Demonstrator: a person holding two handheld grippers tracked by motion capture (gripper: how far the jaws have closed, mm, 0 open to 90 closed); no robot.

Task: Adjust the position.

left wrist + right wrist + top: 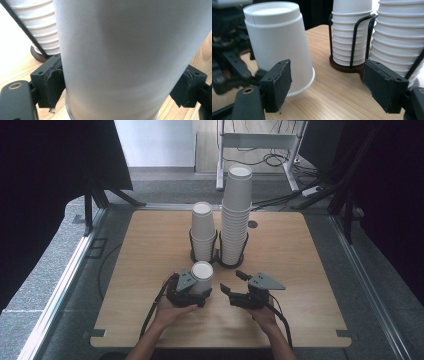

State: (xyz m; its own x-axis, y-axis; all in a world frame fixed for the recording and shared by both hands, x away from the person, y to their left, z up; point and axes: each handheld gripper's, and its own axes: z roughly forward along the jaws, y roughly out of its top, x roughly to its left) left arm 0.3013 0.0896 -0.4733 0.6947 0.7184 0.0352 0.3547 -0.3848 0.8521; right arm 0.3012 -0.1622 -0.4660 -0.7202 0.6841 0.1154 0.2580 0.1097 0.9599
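Here the left hand-held gripper [196, 290] has its jaws closed on the sides of a single paper cup [202, 276], standing upside down near the desk's [150, 245] front edge, long axis vertical, mouth down. The right hand-held gripper [235, 282] waits just beside it, jaws wide apart and empty. Best to squeeze lightly, keeping the cup upright. Farther back stand the short stack [203, 231] and tall stack [236, 215] in wire holders.

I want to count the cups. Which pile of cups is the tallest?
The right stack is tallest. It rises well above the left stack in the holder beside it. The single cup sits upside down, alone, between the left gripper's jaws.
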